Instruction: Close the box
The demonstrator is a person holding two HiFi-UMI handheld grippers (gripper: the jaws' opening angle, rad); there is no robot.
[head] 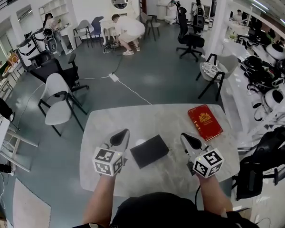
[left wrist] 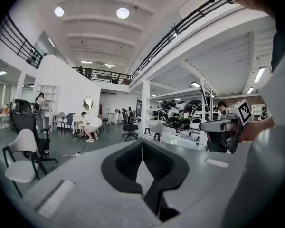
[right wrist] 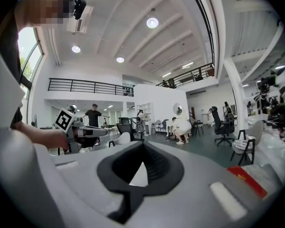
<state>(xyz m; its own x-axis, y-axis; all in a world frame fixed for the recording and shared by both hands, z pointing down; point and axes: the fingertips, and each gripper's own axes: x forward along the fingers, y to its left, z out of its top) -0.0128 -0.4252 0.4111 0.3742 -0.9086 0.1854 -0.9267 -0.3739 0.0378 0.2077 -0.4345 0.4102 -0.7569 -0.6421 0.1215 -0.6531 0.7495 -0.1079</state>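
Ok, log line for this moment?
left gripper: jaws shut, empty | right gripper: jaws shut, empty | black box: on table between grippers | red case: table's right

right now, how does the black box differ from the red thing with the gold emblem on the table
The black box is plain; the red thing bears a gold emblem. The black box lies between the left gripper and right gripper; the red thing lies farther out, by the right edge of the table. The red thing looks longer and narrower than the black box. Both lie flat, touched by neither gripper.
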